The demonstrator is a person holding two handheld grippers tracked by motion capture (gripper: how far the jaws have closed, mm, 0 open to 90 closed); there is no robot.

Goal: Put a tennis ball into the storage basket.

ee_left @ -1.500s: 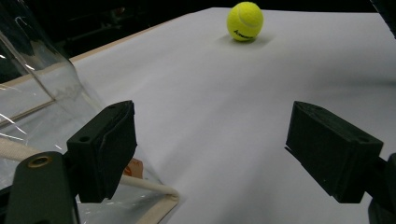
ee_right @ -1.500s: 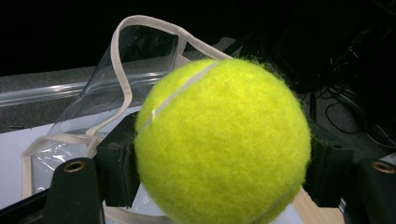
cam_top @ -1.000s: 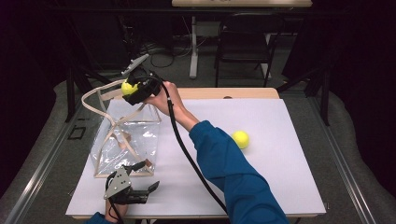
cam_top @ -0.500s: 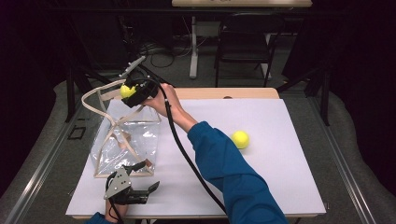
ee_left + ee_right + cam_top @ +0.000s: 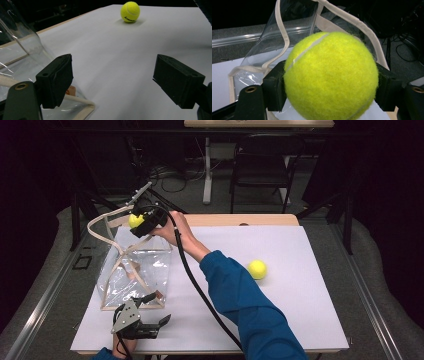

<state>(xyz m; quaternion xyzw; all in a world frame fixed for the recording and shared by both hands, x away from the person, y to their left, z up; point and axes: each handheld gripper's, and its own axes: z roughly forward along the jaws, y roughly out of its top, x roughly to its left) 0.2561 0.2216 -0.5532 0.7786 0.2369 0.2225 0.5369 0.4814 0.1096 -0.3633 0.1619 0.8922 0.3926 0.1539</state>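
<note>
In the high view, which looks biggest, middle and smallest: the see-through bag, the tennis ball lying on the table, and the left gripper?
1. The see-through bag looks biggest by far.
2. The left gripper comes next, though it sits nearer the camera, which may flatter it.
3. The tennis ball lying on the table looks smallest.

- A white table top (image 5: 300, 320) is the big flat thing in the middle.
- A wooden strip (image 5: 240, 220) runs along the far edge of the table top.
- A dark folding chair (image 5: 260, 170) stands on the floor behind the table top.
- A white pole (image 5: 206, 170) stands behind the table top, left of the chair.
- Black cables (image 5: 170, 175) lie on the grey floor behind the table top.
</note>
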